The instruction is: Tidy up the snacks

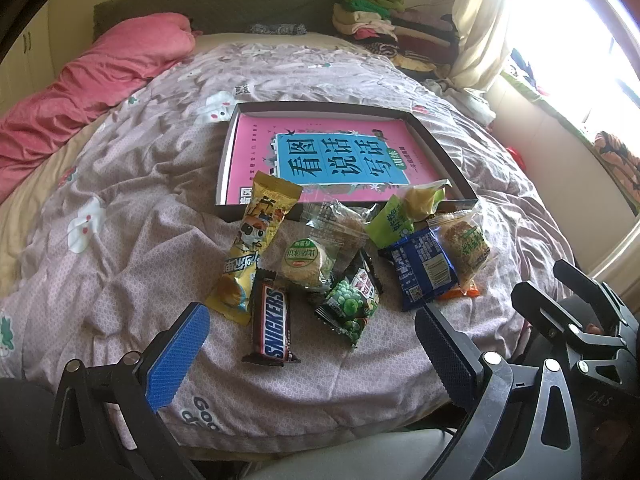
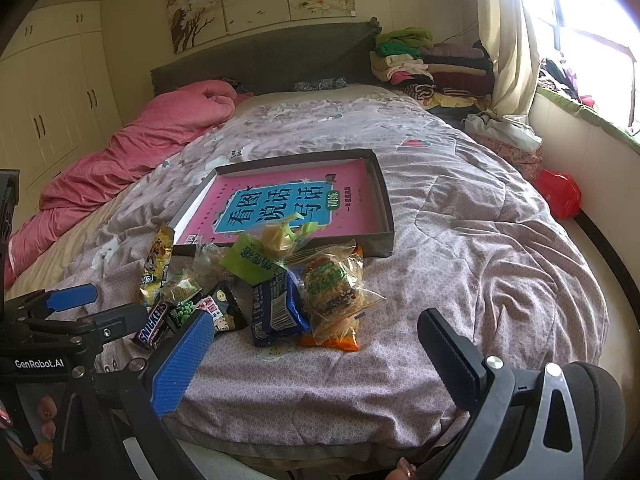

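Note:
Several snack packs lie in a heap on the quilt, just in front of a shallow dark tray (image 1: 448,148) (image 2: 386,208) lined with a pink book. Among them are a Snickers bar (image 1: 272,322) (image 2: 154,326), a yellow bag (image 1: 256,240) (image 2: 158,264), a green pea bag (image 1: 352,304), a blue packet (image 1: 424,268) (image 2: 276,308) and a clear-wrapped cake (image 1: 464,248) (image 2: 332,284). A green pack (image 1: 416,204) (image 2: 272,248) leans on the tray's near rim. My left gripper (image 1: 312,356) hovers open near the Snickers bar. My right gripper (image 2: 316,360) is open near the blue packet, holding nothing.
The snacks rest on a wrinkled mauve quilt (image 2: 480,240) on a bed. A pink duvet (image 1: 80,92) lies along the left. Folded clothes (image 2: 424,64) are stacked by the headboard. A window sill and curtain (image 2: 512,48) run along the right. A red bag (image 2: 560,194) sits beside the bed.

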`<state>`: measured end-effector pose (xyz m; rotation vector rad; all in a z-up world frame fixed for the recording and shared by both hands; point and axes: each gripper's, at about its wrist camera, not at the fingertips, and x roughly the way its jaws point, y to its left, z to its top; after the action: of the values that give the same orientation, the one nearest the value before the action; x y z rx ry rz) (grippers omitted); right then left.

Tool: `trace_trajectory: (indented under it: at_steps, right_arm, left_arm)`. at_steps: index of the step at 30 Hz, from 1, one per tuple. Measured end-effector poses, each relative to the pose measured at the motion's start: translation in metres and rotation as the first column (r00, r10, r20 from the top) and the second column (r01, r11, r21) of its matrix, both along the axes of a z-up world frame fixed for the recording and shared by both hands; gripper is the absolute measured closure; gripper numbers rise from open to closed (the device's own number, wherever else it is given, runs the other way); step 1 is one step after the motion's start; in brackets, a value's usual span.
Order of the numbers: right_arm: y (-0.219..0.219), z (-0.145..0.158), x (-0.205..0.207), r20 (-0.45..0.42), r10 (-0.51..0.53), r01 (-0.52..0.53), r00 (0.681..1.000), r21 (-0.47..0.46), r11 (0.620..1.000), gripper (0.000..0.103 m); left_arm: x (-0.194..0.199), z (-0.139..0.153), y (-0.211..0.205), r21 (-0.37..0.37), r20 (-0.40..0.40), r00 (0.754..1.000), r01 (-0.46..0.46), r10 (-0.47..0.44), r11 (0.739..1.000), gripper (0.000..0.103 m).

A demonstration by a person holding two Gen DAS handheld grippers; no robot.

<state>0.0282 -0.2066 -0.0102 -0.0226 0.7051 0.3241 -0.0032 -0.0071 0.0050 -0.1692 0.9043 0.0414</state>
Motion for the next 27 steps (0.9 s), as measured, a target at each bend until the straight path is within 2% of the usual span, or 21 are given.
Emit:
trace_trajectory:
  at_steps: [18, 27]
  right_arm:
    - [-0.002, -0.003, 0.003, -0.015, -0.018, 0.018, 1.0, 0.012, 1.0, 0.0]
    - [-0.007, -0.006, 0.013, -0.049, -0.034, 0.035, 0.998, 0.022, 0.999, 0.0]
  left_arm:
    - [0.002, -0.004, 0.002, -0.012, -0.006, 1.0, -0.004, 0.004, 1.0, 0.001]
    - [0.005, -0.009, 0.025, -0.046, -0.034, 0.998, -0.051, 0.049, 0.998, 0.001]
